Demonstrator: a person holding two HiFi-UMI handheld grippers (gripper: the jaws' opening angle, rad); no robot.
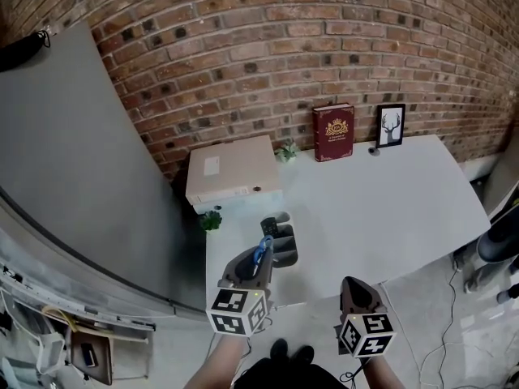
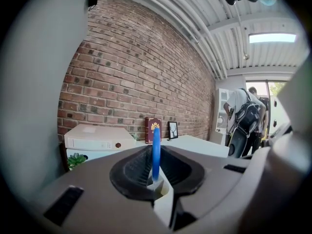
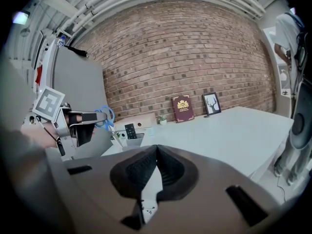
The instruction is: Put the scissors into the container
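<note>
Left gripper (image 1: 259,259) clamps blue-handled scissors (image 1: 262,248) at grey open-top container (image 1: 289,248) near white table's (image 1: 389,201) front-left corner; right gripper (image 1: 352,282) closed, empty

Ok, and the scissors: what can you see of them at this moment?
The scissors have blue, plastic-looking loop handles and pale metal blades. The left hand-held gripper is shut on the handles, which show edge-on between its jaws, and it holds the scissors in the air. In the right gripper view the handles are uppermost and the blades slant down toward the grey container on the table. Whether the tips touch it cannot be told.
</note>
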